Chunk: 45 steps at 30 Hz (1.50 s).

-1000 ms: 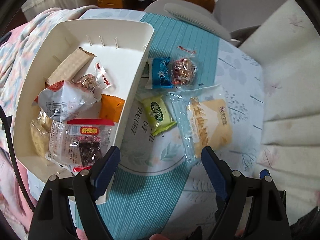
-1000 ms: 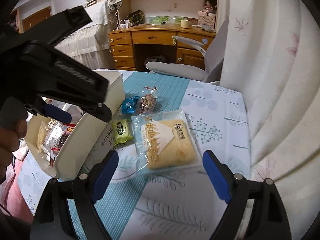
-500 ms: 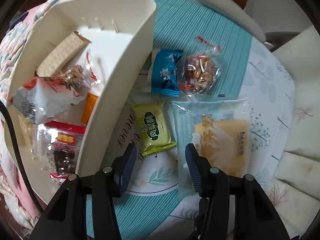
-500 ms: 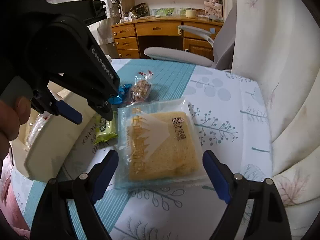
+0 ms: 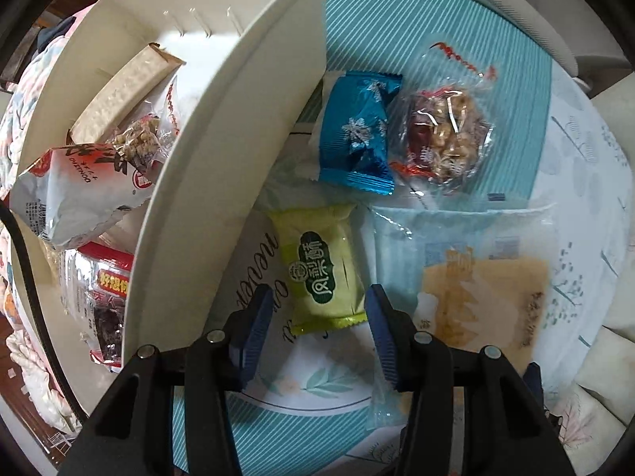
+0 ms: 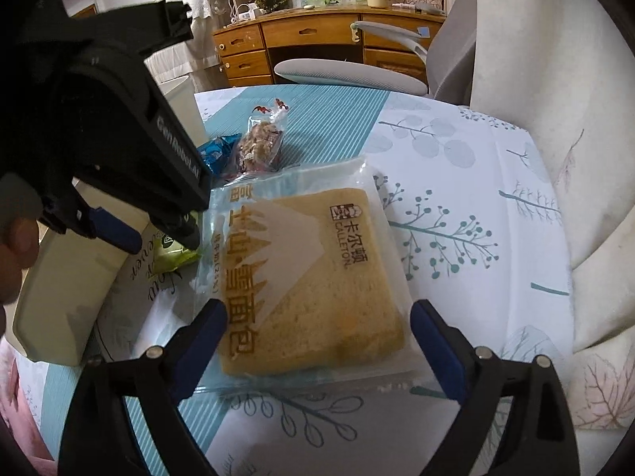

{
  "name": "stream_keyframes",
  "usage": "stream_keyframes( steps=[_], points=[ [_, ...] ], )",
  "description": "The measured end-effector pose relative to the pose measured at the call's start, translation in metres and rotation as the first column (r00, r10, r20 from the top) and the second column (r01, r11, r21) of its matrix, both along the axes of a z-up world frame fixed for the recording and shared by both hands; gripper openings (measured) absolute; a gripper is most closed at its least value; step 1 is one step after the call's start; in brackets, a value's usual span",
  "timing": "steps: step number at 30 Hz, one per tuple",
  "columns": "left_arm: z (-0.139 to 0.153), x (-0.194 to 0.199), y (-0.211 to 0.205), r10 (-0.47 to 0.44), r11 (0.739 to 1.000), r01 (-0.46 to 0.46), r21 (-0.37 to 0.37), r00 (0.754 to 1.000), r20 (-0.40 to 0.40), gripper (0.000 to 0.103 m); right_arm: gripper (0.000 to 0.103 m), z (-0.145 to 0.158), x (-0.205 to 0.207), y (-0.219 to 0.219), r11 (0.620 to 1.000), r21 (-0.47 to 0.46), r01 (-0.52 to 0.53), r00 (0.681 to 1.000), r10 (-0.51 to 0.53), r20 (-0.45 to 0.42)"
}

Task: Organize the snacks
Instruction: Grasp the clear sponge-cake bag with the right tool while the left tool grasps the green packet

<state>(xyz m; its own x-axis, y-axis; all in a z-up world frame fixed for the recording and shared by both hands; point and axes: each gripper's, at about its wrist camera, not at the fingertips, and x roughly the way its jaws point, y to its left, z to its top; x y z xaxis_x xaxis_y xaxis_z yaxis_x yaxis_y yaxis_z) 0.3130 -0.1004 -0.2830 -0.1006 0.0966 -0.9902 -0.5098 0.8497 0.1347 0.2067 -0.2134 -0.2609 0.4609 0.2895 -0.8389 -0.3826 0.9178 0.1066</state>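
Four snacks loose on cloth at 3 o'clock of bin. Left tongs spread astride green pack; right tongs spread astride bread. Packets heaped inside bin.

Left claw pointing steeply downward with jaws parted, blue fingertips spread moderately and gripping nothing, a bare hand on its black body at the edge of the right wrist view; right claw low, jaws spread wider, pads free.
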Motion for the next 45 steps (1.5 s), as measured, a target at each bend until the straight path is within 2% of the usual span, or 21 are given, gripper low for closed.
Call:
stream_keyframes(
  steps=[7, 11, 14, 15, 17, 18, 19, 23, 29, 37, 45],
  points=[
    [-0.007, 0.005, 0.003, 0.009, 1.0, -0.009, 0.011, 1.0, 0.011, 0.048, 0.094, -0.007, 0.006, 0.001, 1.0, 0.019, -0.005, 1.0, 0.005, -0.017],
    [-0.014, 0.007, 0.015, 0.034, 0.999, -0.034, 0.007, 0.999, 0.013, 0.048, 0.086, -0.006, 0.005, 0.002, 1.0, 0.02, -0.013, 1.0, 0.014, -0.028],
    [-0.014, 0.009, 0.016, 0.032, 0.999, -0.032, 0.014, 0.999, 0.021, 0.048, 0.072, -0.002, 0.003, -0.006, 0.999, 0.039, -0.002, 0.999, 0.003, -0.032],
    [-0.014, 0.009, 0.017, 0.033, 0.999, -0.034, 0.013, 0.999, 0.023, 0.048, 0.064, 0.0, 0.004, -0.012, 0.998, 0.056, 0.017, 0.999, -0.014, -0.047],
    [-0.013, 0.005, 0.021, 0.046, 0.999, -0.046, 0.004, 0.998, 0.032, 0.048, 0.043, 0.006, 0.003, -0.023, 0.995, 0.077, 0.059, 0.997, -0.055, -0.054],
    [-0.013, 0.003, 0.024, 0.054, 0.999, -0.054, -0.002, 0.998, 0.038, 0.048, 0.022, 0.01, 0.002, -0.032, 0.992, 0.081, 0.097, 0.994, -0.093, -0.054],
    [-0.013, 0.001, 0.028, 0.065, 0.998, -0.065, -0.012, 0.997, 0.046, 0.048, 0.015, 0.012, 0.003, -0.036, 0.99, 0.084, 0.114, 0.992, -0.109, -0.061],
    [-0.013, -0.007, 0.039, 0.123, 0.989, -0.114, -0.089, 0.988, 0.092, 0.039, 0.011, 0.013, 0.0, -0.05, 0.982, 0.118, 0.145, 0.985, -0.132, -0.112],
    [-0.011, -0.013, 0.041, 0.106, 0.992, -0.097, -0.078, 0.988, 0.115, 0.036, 0.005, 0.018, -0.007, -0.055, 0.977, 0.138, 0.161, 0.982, -0.145, -0.121],
    [-0.012, -0.033, 0.028, 0.103, 0.991, -0.098, -0.091, 0.993, 0.053, 0.035, 0.003, 0.029, -0.012, -0.064, 0.953, 0.215, 0.214, 0.968, -0.177, -0.179],
    [-0.004, -0.057, 0.01, 0.045, 0.989, -0.045, -0.144, 0.999, -0.005, 0.035, 0.002, 0.053, -0.026, -0.072, 0.943, 0.229, 0.242, 0.964, -0.208, -0.165]
  ],
)
